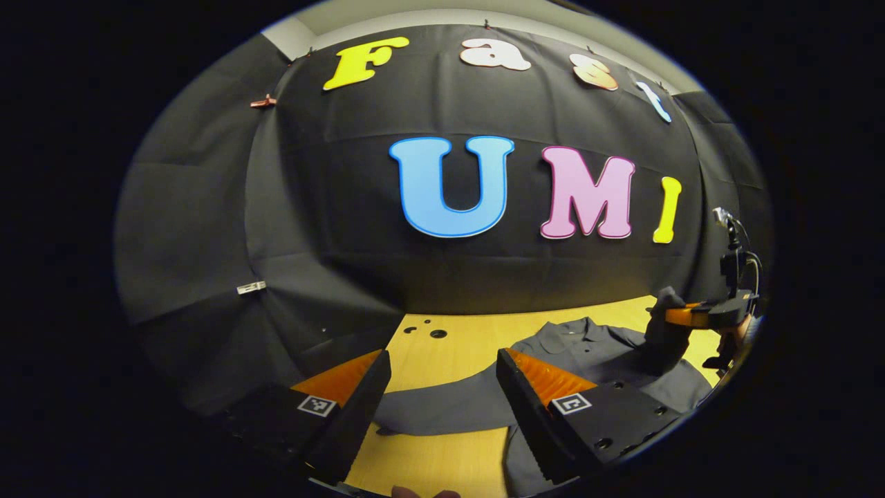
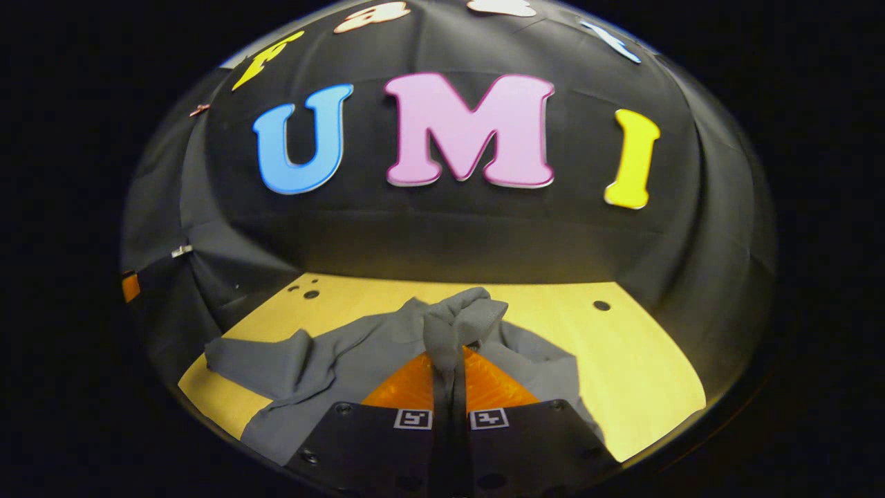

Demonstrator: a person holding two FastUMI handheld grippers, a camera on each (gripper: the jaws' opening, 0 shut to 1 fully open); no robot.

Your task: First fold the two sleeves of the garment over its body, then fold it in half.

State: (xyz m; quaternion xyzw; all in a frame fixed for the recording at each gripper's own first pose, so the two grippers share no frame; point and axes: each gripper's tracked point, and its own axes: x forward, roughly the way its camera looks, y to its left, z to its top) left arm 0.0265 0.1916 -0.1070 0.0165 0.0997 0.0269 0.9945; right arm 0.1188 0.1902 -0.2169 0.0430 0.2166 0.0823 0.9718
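Note:
A dark grey collared shirt (image 1: 594, 353) lies spread on the wooden table (image 1: 442, 346). Its left sleeve (image 1: 442, 408) stretches flat between the fingers of my left gripper (image 1: 442, 387), which stands open just above it. In the right gripper view, my right gripper (image 2: 449, 360) is shut on the shirt's other sleeve (image 2: 460, 315), lifted in a bunched fold over the shirt's body (image 2: 346, 360). The left gripper view also shows the right gripper (image 1: 681, 318) at the far right, holding raised cloth.
The wooden table (image 2: 622, 373) has bare surface to the right of the shirt and small round holes (image 1: 437, 333) near its back edge. Black cloth walls close in behind and on both sides. A camera stand (image 1: 731, 256) rises at the far right.

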